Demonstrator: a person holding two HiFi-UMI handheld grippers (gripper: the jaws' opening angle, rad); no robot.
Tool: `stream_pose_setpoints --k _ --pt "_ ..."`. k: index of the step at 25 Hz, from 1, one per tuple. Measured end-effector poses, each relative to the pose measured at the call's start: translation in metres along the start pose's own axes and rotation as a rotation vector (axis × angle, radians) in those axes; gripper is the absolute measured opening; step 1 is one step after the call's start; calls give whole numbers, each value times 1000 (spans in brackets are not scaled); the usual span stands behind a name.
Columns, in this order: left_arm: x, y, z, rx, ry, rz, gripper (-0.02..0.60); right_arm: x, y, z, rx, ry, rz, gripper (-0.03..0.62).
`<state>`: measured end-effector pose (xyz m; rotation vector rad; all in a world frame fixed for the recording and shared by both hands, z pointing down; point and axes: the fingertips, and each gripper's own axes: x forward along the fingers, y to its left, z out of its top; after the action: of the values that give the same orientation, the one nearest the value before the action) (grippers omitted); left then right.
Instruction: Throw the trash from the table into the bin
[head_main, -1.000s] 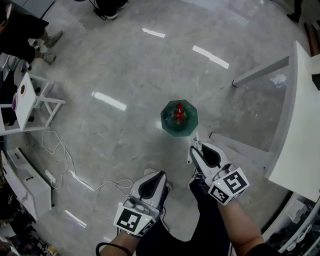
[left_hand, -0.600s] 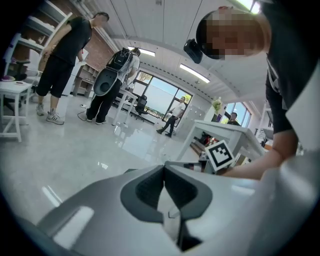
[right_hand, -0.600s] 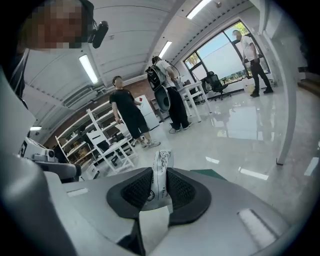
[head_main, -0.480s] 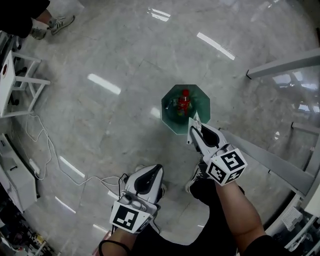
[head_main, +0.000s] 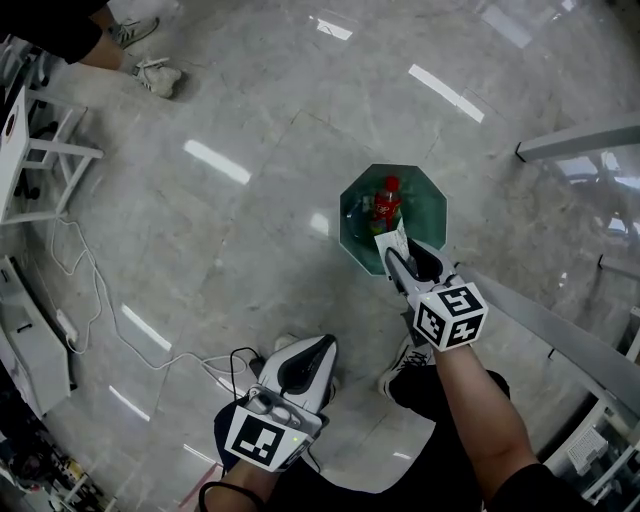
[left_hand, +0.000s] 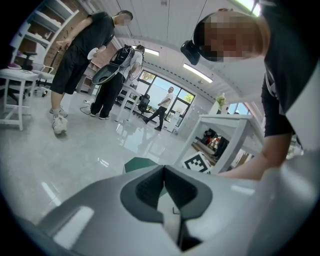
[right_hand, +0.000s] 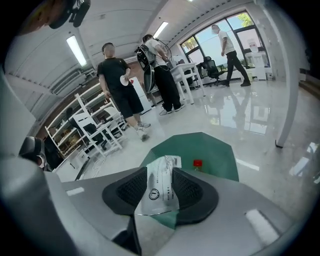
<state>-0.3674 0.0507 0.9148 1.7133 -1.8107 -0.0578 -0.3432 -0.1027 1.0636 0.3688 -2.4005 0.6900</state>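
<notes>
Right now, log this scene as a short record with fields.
right tongs: over the bin's near rim, opening
between them: white wrapper
left tongs: shut, empty, away from the bin
bin: green, eight-sided, on the floor
in bin: red-capped bottle
wrapper in bin: not yet

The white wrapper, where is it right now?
In the right gripper view, the white wrapper sits between the right gripper's opening jaws, just over the green bin that holds a red-capped bottle.
</notes>
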Motion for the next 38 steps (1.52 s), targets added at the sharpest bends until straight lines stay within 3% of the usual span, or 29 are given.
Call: stream_pose_setpoints --k 6,7,8,9,12,16,23,32,38 --pt "-7 -9 17 -9 -5 -4 8 -12 7 12 14 -7 -17 150" --pt "-9 -12 20 -14 5 -5 8 -16 9 17 17 -11 -21 121" --pt "-13 -16 24 -20 13 -4 8 -22 13 22 20 -16 -21 21" --pt "-16 -20 31 -23 7 -4 8 -28 18 29 23 -21 -14 -3" --pt "-28 -39 67 -25 -44 -12 8 -55 44 52 22 -21 22 -2" --pt "-53 -74 99 -24 17 -21 8 -103 83 85 19 -10 74 -2" --pt "-81 -141 191 9 -10 -54 8 -197 137 161 4 -35 128 -2" --pt "-92 -223 282 80 -54 -128 8 -312 166 265 -30 -173 146 -2" --pt "-106 -289 322 128 -54 -193 8 -409 172 308 -27 -271 138 -2"
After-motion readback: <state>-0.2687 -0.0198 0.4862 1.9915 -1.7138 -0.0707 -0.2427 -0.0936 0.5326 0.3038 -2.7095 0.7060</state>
